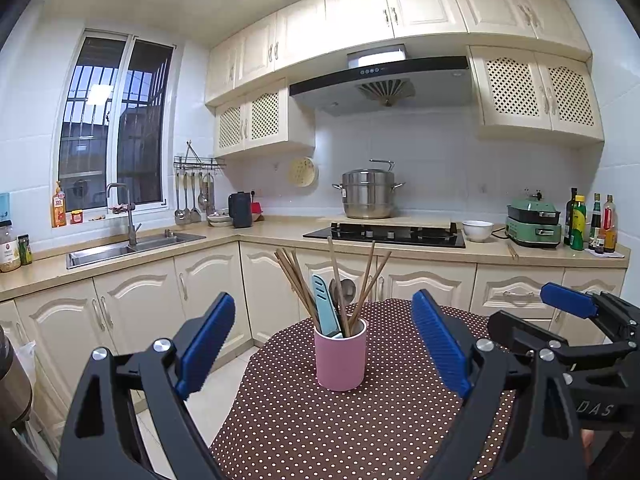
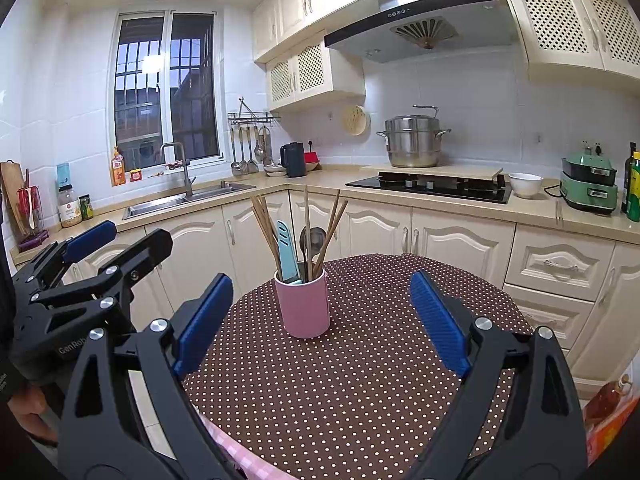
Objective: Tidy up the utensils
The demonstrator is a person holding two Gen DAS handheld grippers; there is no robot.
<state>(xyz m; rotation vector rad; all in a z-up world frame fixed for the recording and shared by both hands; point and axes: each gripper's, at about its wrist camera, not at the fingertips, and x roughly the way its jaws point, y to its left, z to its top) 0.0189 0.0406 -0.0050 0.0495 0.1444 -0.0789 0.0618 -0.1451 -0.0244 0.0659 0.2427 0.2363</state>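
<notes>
Each black-framed gripper (image 1: 324,344) has ribbed blue pads (image 1: 206,344) and silver screws (image 1: 162,345).

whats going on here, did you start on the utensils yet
Not yet, by the look of it. A person holds two tongs, the left tongs and right tongs, both open and empty above the dotted tablecloth. The pink cup stands between them, holding chopsticks, a light blue utensil and a spoon. Nothing is gripped.
</notes>
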